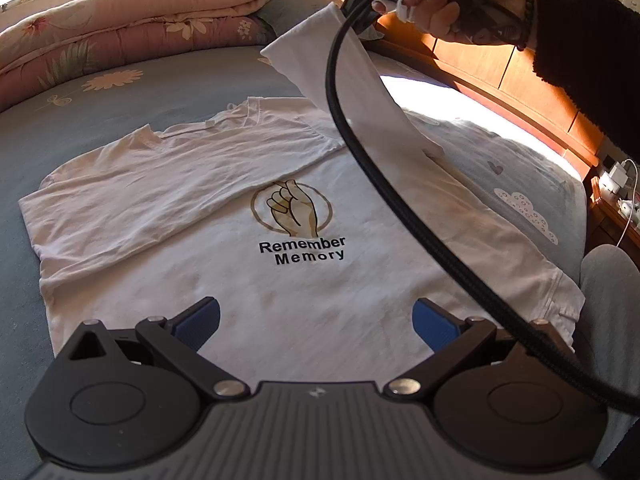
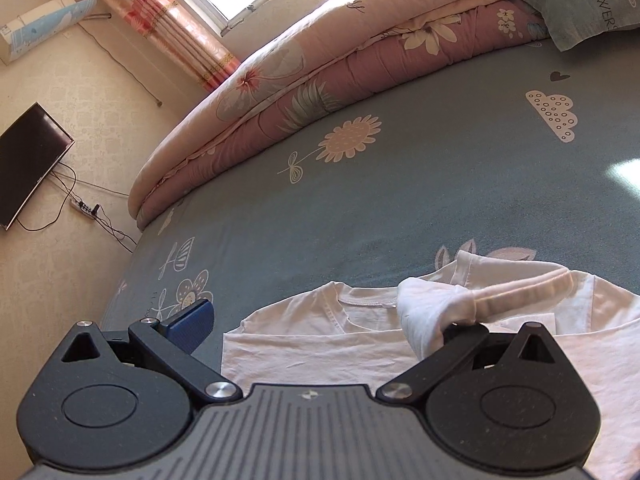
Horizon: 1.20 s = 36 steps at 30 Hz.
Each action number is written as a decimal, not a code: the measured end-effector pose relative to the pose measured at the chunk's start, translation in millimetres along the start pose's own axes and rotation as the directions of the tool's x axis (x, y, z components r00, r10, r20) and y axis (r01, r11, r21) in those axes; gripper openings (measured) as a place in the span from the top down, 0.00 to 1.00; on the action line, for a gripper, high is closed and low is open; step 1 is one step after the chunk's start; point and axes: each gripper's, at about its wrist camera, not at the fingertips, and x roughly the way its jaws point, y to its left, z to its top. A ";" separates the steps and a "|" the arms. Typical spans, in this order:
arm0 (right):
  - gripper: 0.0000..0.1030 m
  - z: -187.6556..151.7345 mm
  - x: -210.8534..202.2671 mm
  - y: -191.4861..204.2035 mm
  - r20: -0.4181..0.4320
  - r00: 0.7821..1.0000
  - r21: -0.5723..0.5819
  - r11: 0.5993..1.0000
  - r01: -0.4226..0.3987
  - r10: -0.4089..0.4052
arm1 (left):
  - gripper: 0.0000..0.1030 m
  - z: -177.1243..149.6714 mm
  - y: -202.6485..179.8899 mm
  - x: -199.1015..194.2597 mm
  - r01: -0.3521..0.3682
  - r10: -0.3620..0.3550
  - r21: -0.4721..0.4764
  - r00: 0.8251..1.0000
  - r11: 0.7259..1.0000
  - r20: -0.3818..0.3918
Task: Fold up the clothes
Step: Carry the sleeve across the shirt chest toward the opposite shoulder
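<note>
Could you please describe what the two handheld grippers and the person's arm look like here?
Both grippers, the left gripper and the right gripper, have black linkage arms, silver pivot screws, a ribbed grey body and blue finger pads. A black braided cable trails. The right hand shows a dark fuzzy sleeve and a beaded bracelet.
</note>
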 end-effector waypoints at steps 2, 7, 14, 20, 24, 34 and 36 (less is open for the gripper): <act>0.00 -1.6 4.0 2.0 -0.002 1.000 -0.002 1.000 -0.001 0.001 | 0.01 -0.5 0.5 -0.3 -0.001 0.001 -0.001 1.000 1.000 -0.001; 0.00 -4.3 12.4 5.6 0.006 1.000 -0.007 1.000 0.005 -0.005 | 0.01 -1.2 1.3 -1.4 -0.002 0.002 -0.003 1.000 1.000 -0.001; 0.00 -7.6 29.3 14.7 -0.019 1.000 -0.024 1.000 0.009 -0.009 | 0.01 -2.8 2.1 -1.7 -0.005 0.005 -0.002 1.000 1.000 -0.007; 0.00 -11.1 39.4 21.3 -0.046 0.999 -0.048 0.999 0.012 -0.014 | 0.01 -3.8 3.9 -2.3 -0.003 0.003 -0.003 1.000 1.000 -0.005; 0.00 -13.9 43.3 24.5 -0.044 0.999 -0.061 0.998 0.029 -0.032 | 0.01 -5.9 5.7 -2.6 -0.001 0.001 -0.004 1.000 1.000 -0.007; 0.00 -24.9 60.4 29.1 -0.045 0.997 -0.071 0.996 0.053 -0.056 | 0.01 -12.2 10.4 -6.9 0.000 0.000 0.021 1.000 1.000 0.022; 0.00 -26.4 62.0 30.5 -0.037 0.997 -0.079 0.995 0.063 -0.066 | 0.01 -13.3 10.7 -8.7 0.006 -0.008 0.034 0.999 0.999 0.034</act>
